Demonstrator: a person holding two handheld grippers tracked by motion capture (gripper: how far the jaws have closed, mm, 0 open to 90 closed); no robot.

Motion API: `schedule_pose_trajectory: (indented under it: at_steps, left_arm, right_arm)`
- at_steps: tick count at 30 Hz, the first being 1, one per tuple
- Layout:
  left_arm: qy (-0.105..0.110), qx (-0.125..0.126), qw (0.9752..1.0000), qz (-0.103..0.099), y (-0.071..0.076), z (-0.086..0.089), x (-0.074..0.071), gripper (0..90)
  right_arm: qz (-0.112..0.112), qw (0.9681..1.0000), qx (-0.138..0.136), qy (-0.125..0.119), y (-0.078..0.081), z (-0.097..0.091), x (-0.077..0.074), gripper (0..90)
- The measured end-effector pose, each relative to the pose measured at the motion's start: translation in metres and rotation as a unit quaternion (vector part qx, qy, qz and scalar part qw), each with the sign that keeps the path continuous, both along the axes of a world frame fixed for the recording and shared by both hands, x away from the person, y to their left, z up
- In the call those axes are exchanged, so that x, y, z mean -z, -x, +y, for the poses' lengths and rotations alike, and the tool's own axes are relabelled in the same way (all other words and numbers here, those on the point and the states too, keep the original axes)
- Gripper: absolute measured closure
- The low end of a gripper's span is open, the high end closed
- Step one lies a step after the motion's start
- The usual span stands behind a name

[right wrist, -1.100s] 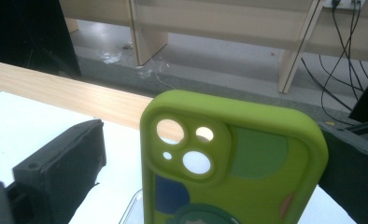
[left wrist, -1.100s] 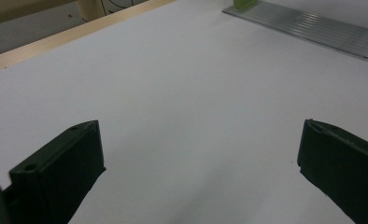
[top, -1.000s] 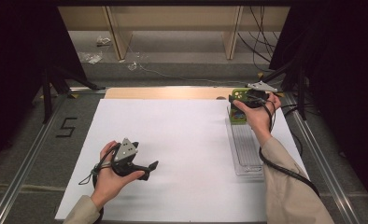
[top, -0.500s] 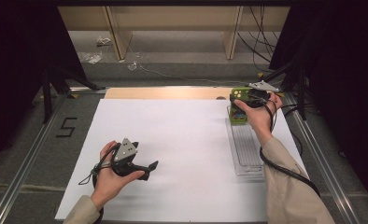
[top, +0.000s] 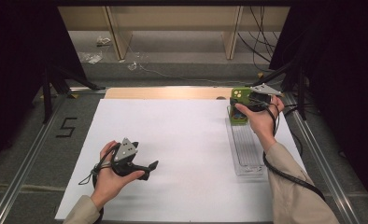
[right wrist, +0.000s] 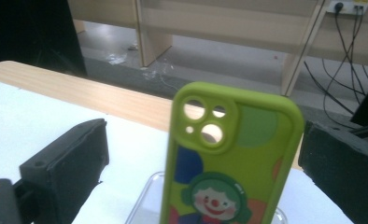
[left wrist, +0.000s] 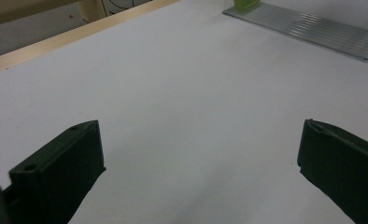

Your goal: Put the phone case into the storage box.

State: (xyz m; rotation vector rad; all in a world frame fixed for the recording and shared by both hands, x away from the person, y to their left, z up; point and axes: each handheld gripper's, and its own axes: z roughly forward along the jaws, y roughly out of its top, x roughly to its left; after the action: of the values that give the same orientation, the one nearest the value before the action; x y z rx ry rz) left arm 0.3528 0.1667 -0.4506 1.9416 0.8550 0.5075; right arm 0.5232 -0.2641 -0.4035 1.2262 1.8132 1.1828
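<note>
At the near left of the white table sheet, the person's left hand holds the black two-jaw left gripper low over the bare surface, its grey three-cornered plate on top and its nose pointing right. In the left gripper view its jaws stand spread wide, with nothing but the white sheet between them.

Farther off, along the right side of the sheet, lies the long clear ribbed plastic tray, running near to far. The same tray shows in the left gripper view as a ridged transparent strip at the top right.

At the far end of that tray stands the green phone case with a cartoon clown printed on it, upright on its short edge, its camera cut-outs at the top. The right hand holds the black two-jaw right gripper just at the case. In the right gripper view the case rises between the two jaws, which are spread to either side of it with clear gaps left and right, so they are not pinching it; the case's foot sits within the clear tray's rim.

Beyond the sheet runs the pale wooden table edge, and past it a grey floor with wooden legs and dark cables.
</note>
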Motion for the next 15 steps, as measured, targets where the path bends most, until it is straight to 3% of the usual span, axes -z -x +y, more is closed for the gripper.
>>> schedule_pose_trajectory:
  at_steps: [15]
  left_arm:
    - [0.000,0.000,1.0000,0.001,0.000,-0.001,0.000,0.0]
  right_arm:
    - [0.000,0.9992,-0.040,-0.005,0.024,0.007,-0.002,4.6]
